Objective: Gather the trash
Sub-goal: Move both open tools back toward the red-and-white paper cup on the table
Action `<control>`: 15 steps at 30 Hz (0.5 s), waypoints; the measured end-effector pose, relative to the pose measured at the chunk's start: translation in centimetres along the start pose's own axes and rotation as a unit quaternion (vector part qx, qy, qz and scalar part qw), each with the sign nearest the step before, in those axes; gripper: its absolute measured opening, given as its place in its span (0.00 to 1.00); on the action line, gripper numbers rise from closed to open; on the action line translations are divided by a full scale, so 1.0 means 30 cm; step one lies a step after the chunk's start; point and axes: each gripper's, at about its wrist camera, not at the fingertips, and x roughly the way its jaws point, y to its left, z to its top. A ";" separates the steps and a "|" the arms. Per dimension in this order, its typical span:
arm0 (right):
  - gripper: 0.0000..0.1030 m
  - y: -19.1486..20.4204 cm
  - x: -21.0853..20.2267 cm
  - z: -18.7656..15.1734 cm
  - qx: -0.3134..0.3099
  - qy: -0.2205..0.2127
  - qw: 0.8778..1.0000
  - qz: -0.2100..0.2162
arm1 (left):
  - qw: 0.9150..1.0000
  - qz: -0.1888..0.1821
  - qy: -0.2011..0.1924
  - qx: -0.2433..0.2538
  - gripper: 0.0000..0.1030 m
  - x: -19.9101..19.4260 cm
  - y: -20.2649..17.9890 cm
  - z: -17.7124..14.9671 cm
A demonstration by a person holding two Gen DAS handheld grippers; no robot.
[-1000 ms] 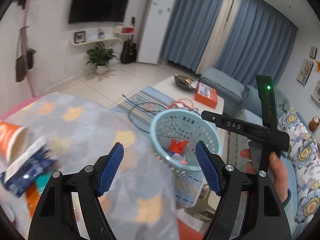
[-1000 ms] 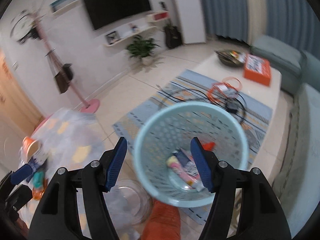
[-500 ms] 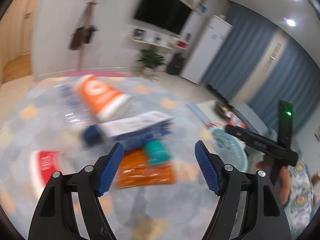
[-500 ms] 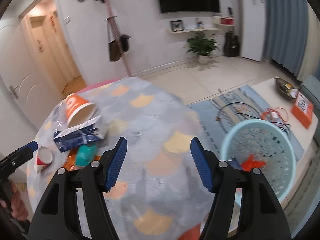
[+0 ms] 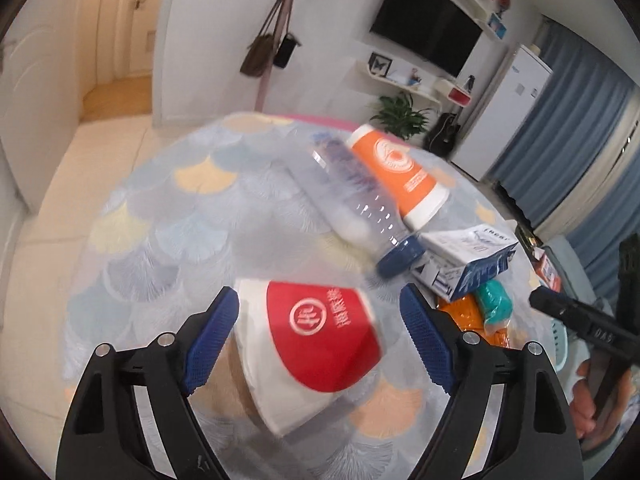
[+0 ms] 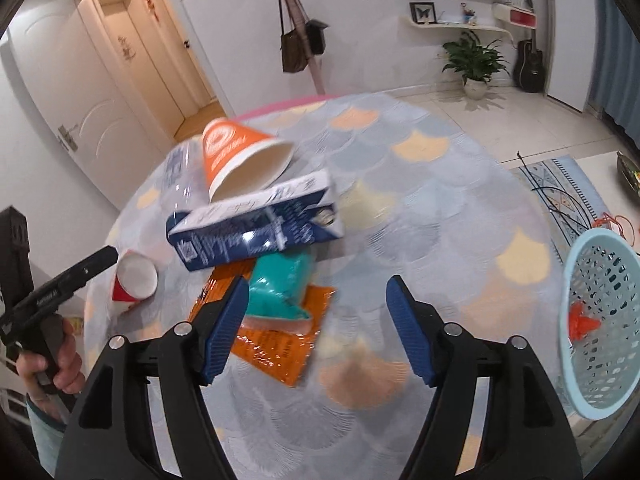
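Observation:
A red and white paper cup [image 5: 320, 340] lies on its side between the fingers of my left gripper [image 5: 316, 300]. Its jaws are opening and the pads do not press on the cup. Beyond it lie a clear bottle [image 5: 360, 200], an orange cup [image 5: 396, 168] and a blue and white carton [image 5: 468, 260]. My right gripper [image 6: 316, 284] hovers over the table with its jaws opening and nothing gripped. A teal packet [image 6: 280, 284] on an orange wrapper [image 6: 280, 340] lies by its left finger. The carton [image 6: 256, 224], orange cup [image 6: 240, 160] and red cup [image 6: 134, 280] lie further off.
The trash lies on a round table with a scale-patterned cloth [image 6: 440, 184]. A light blue basket [image 6: 600, 328] with a red scrap [image 6: 582, 320] inside stands past the table's right edge. A hand [image 6: 60, 360] holds the other gripper at the left.
Both views have swung from the basket over to the trash on the table. The red cup now lies between the left fingers, the teal packet sits by the right ones, and both pairs of jaws stand wider.

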 end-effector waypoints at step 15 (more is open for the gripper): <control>0.69 0.056 0.137 -0.001 0.005 0.020 1.000 -0.011 | 0.996 -0.018 0.052 0.069 0.83 -0.020 -0.070 -0.152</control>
